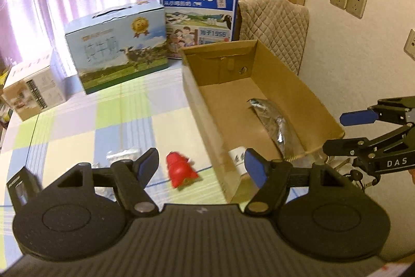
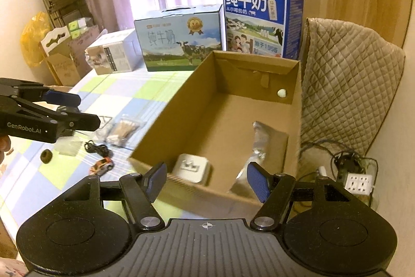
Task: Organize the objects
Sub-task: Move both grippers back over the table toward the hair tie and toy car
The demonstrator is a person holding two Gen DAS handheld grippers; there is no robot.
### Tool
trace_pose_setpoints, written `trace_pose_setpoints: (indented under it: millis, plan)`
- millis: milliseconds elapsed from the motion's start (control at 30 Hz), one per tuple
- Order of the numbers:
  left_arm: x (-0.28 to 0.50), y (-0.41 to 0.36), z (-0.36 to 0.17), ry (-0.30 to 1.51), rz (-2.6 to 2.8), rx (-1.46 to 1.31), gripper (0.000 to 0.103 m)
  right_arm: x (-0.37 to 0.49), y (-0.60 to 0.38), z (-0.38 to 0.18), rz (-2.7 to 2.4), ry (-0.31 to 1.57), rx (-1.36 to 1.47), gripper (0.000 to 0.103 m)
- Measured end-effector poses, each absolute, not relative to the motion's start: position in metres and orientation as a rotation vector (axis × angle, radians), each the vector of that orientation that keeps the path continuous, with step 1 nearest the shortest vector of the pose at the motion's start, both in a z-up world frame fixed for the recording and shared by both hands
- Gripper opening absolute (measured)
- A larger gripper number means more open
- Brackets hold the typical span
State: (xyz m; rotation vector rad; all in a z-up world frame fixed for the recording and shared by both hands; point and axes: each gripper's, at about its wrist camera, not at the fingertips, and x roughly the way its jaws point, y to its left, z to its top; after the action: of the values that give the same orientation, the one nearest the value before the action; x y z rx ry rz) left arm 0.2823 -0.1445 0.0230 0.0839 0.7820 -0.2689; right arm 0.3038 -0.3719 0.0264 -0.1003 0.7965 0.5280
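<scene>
Hovering above the checked tablecloth (image 1: 77, 121) with fingers spread wide and empty: left gripper (image 1: 202, 168), a red toy (image 1: 180, 170) lying on the cloth between its tips, just beside the cardboard box (image 1: 207, 105). Poised over the box's near end, likewise wide apart and holding nothing: right gripper (image 2: 207, 181). Lying inside the box: a silver foil packet (image 2: 259, 144) and a white plug adapter (image 2: 193, 166). Scattered left of it on the cloth: toy car (image 2: 101, 164), black cable (image 2: 97, 148), bag of cotton swabs (image 2: 124, 130).
</scene>
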Motion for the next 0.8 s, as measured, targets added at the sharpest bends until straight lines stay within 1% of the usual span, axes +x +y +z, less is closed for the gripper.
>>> trace_pose_setpoints:
  millis: [333, 800]
  plan:
    - [0.252, -0.080, 0.015, 0.813, -0.235, 0.052, 0.070, 0.266, -0.315, 0.025, 0.560, 0.803, -0.060, 0.066]
    - [0.224, 0.000, 0.002, 0.850, -0.160, 0.007, 0.070, 0.243, -0.245, 0.000, 0.593, 0.865, -0.031, 0.066]
